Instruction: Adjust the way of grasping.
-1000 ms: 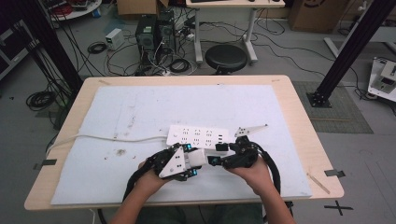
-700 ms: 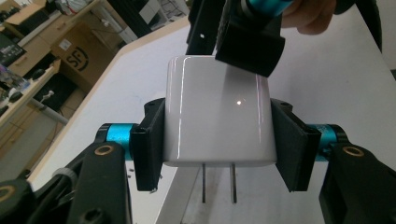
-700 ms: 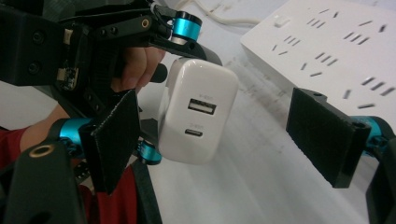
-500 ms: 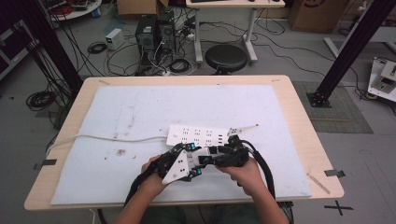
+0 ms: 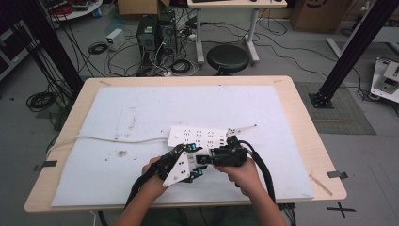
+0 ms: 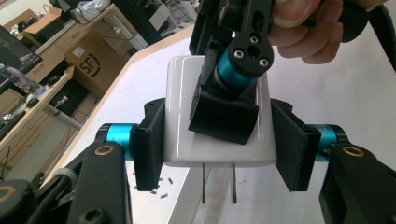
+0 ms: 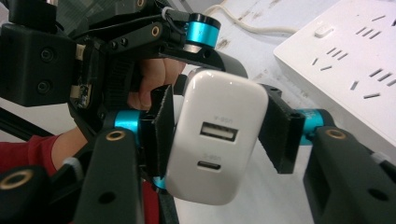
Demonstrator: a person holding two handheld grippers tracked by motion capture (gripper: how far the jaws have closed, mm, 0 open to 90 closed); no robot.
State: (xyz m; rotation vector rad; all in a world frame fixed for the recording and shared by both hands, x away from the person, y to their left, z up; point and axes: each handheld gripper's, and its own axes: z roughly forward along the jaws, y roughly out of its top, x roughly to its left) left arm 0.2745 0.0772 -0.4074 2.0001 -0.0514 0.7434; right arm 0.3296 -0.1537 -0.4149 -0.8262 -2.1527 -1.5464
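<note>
A white charger (image 6: 187, 135) with two metal prongs hangs just above the table's near middle, held from both sides. My left gripper (image 6: 219, 142) is shut across its narrow sides, prongs pointing toward that camera. My right gripper (image 7: 219, 133) has just been closing with the charger (image 7: 219, 140) between its jaws. Its pads now lie against the two broad faces, with the two USB ports facing its camera. In the high view the left gripper (image 5: 190, 162) and right gripper (image 5: 211, 157) meet tip to tip just in front of a white power strip (image 5: 197, 136).
The power strip (image 7: 345, 60) lies flat on a white mat (image 5: 141, 108), its cord (image 5: 108, 139) running off to the left table edge. A small white piece (image 5: 242, 128) lies by the strip's right end. Black cables trail from both grippers toward the near edge.
The right hand moved left until its gripper met the left one. Its jaws have come in around the charger that the left gripper holds. The left hand stayed put.
</note>
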